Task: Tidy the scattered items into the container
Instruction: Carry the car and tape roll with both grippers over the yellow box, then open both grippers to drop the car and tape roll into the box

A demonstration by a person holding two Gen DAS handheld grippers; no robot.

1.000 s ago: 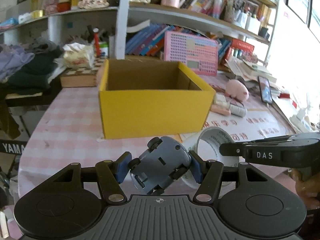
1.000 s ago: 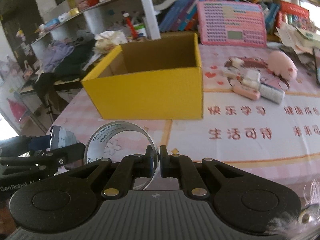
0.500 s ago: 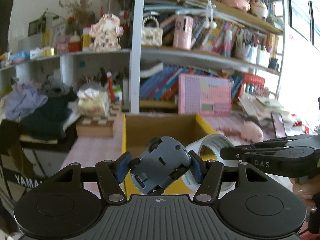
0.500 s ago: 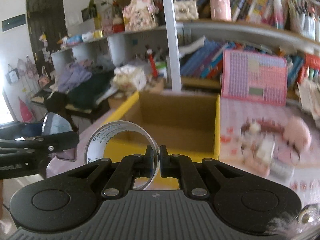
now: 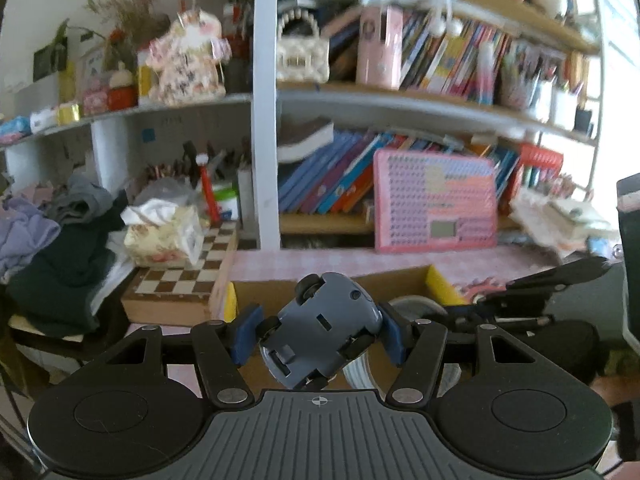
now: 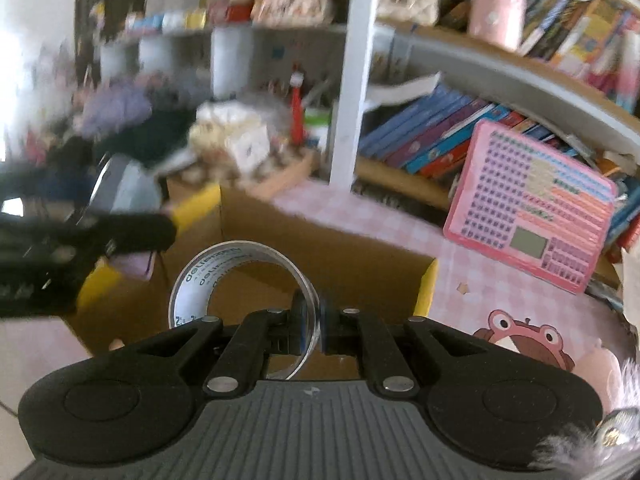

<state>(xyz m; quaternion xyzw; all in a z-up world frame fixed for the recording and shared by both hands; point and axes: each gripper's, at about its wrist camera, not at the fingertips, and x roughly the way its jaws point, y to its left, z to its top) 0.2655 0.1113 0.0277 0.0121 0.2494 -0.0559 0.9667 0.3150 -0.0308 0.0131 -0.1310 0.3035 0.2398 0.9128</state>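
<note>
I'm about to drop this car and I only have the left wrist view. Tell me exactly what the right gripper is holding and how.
Observer: The right gripper is shut on the wall of a clear tape roll, with one pad inside the ring and one outside.
Operator: Now report what's already inside the yellow box.
Observer: From the right wrist view, the part of the yellow box interior that shows is bare brown cardboard. The near floor is hidden behind the gripper and the roll, so I can't vouch for that part.
</note>
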